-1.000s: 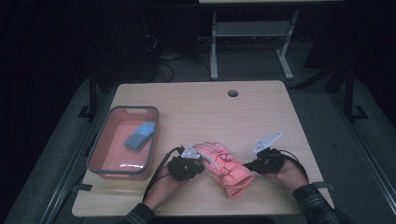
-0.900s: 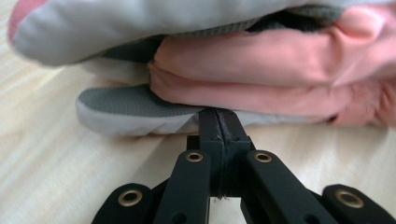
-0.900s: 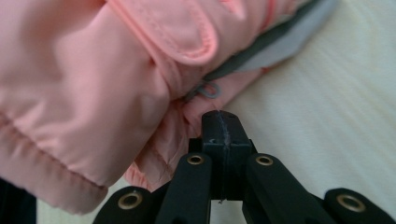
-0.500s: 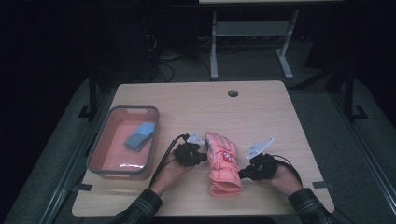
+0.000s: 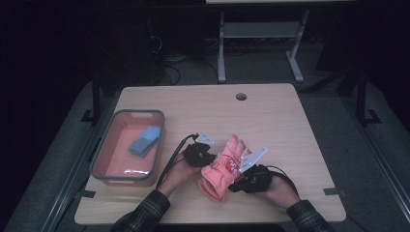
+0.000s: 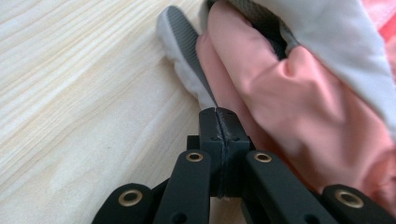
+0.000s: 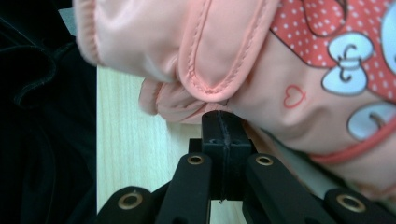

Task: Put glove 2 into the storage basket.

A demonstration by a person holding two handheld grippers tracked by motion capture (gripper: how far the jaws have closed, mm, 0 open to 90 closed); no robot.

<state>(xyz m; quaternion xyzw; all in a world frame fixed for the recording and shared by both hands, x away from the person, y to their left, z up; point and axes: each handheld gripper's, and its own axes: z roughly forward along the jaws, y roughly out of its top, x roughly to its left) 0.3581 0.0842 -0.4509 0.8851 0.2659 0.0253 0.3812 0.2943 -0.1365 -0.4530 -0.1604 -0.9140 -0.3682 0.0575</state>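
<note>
Glove [image 5: 225, 169], pink, lies lower-center on counter [image 5: 270, 116] btwn both grippers; vs earlier it's turned, cuff now lower left. Left gripper [image 6: 218, 116] & right gripper [image 7: 223, 121] fingers clenched, pinching glove fabric.

The high view was dimly lit: the table [image 5: 270, 121] was picked out by light from above, while the floor and background were left almost black. The picture was soft and grainy, and detail was lost in the dark sleeves. A small glare was seen on the bin [image 5: 126, 145] floor. Short, soft shadows were cast beside the glove [image 5: 223, 169]. In the left gripper view the wood was brightly and evenly lit, almost washed out at the upper left, and the nearest black links at the bottom were slightly blurred. In the right gripper view the glove [image 7: 280, 60] was sharply rendered with a soft sheen, and the left side was sunk in darkness.
</note>
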